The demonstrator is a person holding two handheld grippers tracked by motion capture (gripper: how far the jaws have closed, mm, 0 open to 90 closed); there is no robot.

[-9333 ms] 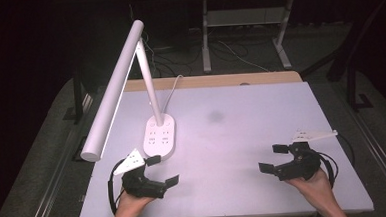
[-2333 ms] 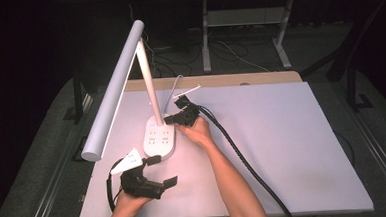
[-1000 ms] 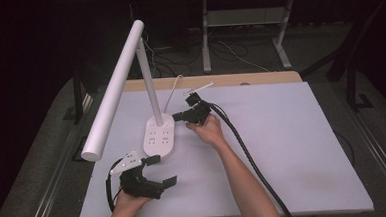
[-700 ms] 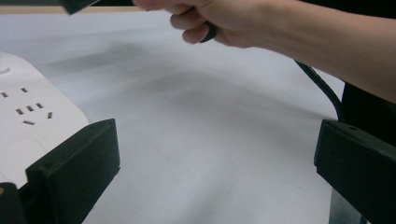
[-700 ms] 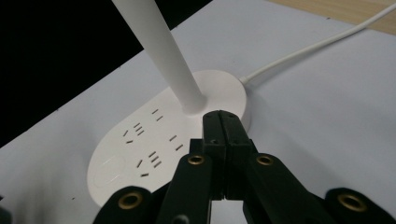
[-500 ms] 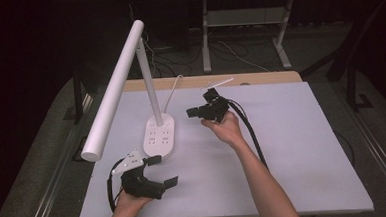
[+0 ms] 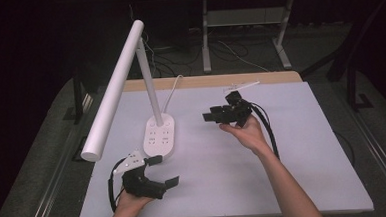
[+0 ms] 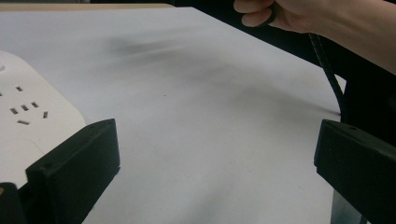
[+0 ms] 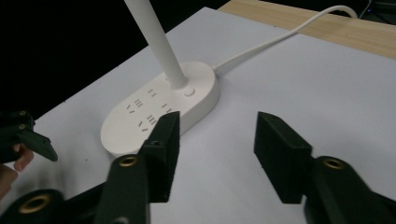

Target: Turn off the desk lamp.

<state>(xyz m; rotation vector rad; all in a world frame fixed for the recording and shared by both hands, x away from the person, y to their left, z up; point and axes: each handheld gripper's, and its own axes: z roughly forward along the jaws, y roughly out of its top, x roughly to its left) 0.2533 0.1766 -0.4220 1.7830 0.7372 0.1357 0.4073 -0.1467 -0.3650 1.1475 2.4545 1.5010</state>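
A white desk lamp stands at the table's left, its oval base (image 7: 160, 135) carrying several sockets and its long head bar (image 7: 112, 90) slanting toward the front left. My right gripper (image 7: 210, 113) hovers over the table's middle, to the right of the base, and points at it. In the right gripper view its jaws (image 9: 219, 135) have just been opening and stand apart, empty, with the base (image 9: 159, 109) beyond them. My left gripper (image 7: 165, 170) rests open near the front edge, just in front of the base (image 8: 28, 121). Nothing lies between its jaws (image 8: 215, 158).
The lamp's white cable (image 9: 280, 35) runs from the base to the far edge, over a wooden strip (image 7: 204, 81). The white tabletop (image 7: 293, 148) spreads bare to the right. A black cable (image 7: 269, 129) trails from the right gripper along the forearm.
My right gripper has drawn away from the lamp base to the right and risen a little, and its jaws have gone from shut to apart. The left gripper has stayed put.
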